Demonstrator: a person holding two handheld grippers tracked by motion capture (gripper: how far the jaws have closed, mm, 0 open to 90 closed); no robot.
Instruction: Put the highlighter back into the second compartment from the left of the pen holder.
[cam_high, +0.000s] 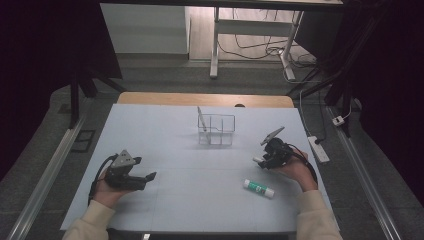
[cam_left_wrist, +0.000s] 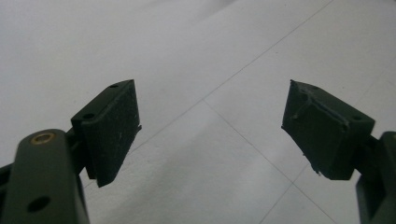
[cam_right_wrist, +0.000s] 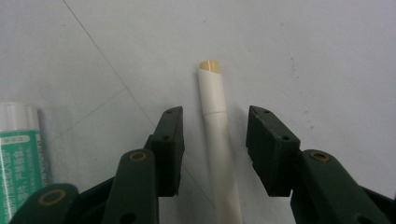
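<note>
Pen (cam_right_wrist: 215, 126), white and slim with a tan tip, lying flat on the table (cam_high: 200, 170) squarely between the jaws of the right gripper (cam_right_wrist: 215, 144), tip pointing away from the camera and past the pads. Not yet pinched: straddling the barrel with a sliver of daylight on either side, jaws at a narrow-to-middling spread, seemingly lining up for a pinch across the barrel. Probably centring on the shaft so that closing will not roll it sideways. Lying just off to that gripper's left, a glue stick (cam_right_wrist: 21, 154) with a green label, near but apart from the pen; in the high view resting just on the person's side of the right gripper (cam_high: 270, 152). Standing farther ahead of both grippers, toward the far side of the table, a clear divided holder (cam_high: 216, 129) with one slim thing already leaning in it, likely the destination for the pen.

Right hand (cam_high: 295, 170) tilting its gripper down and inward toward the table's middle, wrist raised, forearm coming in from the near edge. Left gripper (cam_high: 131, 172) hovering low over bare table, well apart from everything, jaws spread wide and holding nothing, pads (cam_left_wrist: 114, 130) pointing toward the centre; left hand (cam_high: 107, 187) resting near the surface, apparently waiting.
</note>
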